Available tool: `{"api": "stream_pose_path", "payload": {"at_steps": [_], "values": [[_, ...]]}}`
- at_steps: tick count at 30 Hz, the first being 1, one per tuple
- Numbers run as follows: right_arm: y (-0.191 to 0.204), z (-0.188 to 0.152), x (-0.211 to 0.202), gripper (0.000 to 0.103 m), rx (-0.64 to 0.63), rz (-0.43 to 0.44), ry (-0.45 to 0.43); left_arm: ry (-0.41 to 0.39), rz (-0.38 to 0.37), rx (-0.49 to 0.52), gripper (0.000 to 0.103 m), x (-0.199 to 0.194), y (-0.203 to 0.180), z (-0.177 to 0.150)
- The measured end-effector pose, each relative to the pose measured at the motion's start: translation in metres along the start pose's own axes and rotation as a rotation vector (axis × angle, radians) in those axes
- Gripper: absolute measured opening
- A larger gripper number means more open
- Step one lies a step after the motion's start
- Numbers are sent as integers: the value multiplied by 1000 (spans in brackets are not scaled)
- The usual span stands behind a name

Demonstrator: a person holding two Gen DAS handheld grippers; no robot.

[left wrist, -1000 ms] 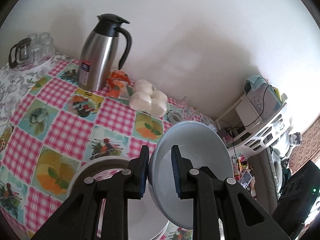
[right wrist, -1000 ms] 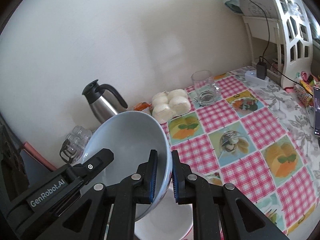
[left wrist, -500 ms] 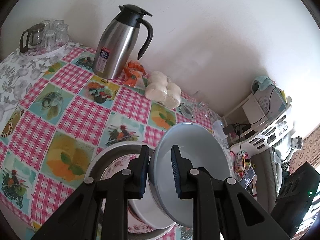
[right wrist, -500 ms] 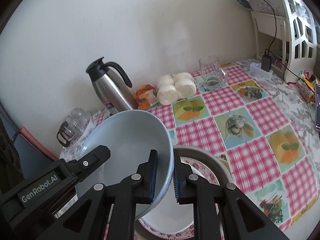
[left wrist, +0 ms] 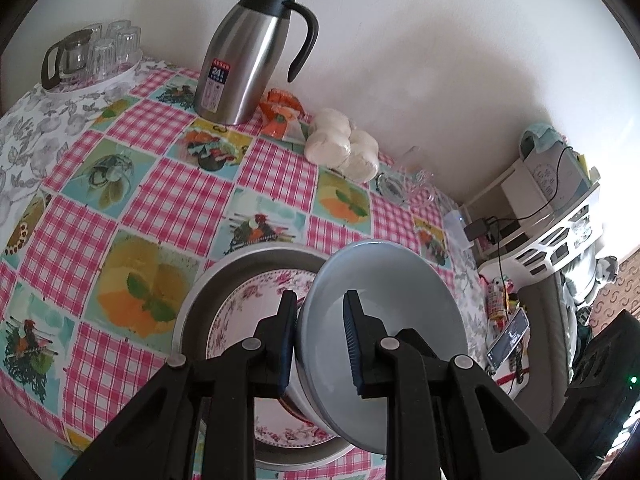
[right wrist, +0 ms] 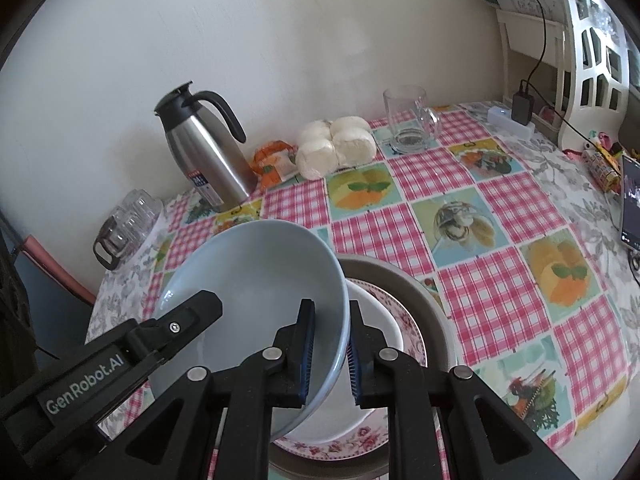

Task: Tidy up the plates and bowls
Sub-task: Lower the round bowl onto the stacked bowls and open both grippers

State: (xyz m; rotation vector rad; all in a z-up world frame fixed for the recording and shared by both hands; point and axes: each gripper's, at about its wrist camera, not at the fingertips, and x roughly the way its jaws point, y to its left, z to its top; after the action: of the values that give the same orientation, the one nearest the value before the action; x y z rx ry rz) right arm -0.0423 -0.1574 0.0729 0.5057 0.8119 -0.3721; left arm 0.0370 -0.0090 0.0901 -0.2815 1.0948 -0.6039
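Observation:
A pale blue bowl (left wrist: 392,300) (right wrist: 256,276) is held tilted in the air by both grippers. My left gripper (left wrist: 320,340) is shut on its left rim, my right gripper (right wrist: 329,354) on its right rim. Below it a white bowl (right wrist: 376,332) sits on a floral plate (left wrist: 248,300) (right wrist: 404,328), which lies in a grey plate (left wrist: 208,280) (right wrist: 420,292) on the checked tablecloth.
A steel thermos jug (left wrist: 248,56) (right wrist: 208,152), an orange packet (left wrist: 280,112), wrapped white buns (left wrist: 344,148) (right wrist: 336,148) and a glass mug (right wrist: 408,124) stand along the wall. A tray of glasses (left wrist: 88,56) sits at the far left. A white shelf (right wrist: 580,40) stands right.
Both grippers with the blue bowl have pulled back and up from the table. The stacked plates and white bowl have come into fuller view beneath it.

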Motion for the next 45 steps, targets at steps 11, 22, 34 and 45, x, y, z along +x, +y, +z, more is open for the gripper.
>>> {"api": "stream_pose_path", "payload": {"at_steps": [11,22,34,45], "values": [[-11,-5,20,18,19,-27,75,45,18,-7,23,17,2,-4],[-16,-7,26,19,11,-53,96,41,18,-5,23,18,1,-3],[-13,-2,11,60,25,22,37,1,13,-25,26,8,5,-2],[-22,-1,-8,89,10,17,-32,-44,81,-35,66,-8,10,-6]]}}
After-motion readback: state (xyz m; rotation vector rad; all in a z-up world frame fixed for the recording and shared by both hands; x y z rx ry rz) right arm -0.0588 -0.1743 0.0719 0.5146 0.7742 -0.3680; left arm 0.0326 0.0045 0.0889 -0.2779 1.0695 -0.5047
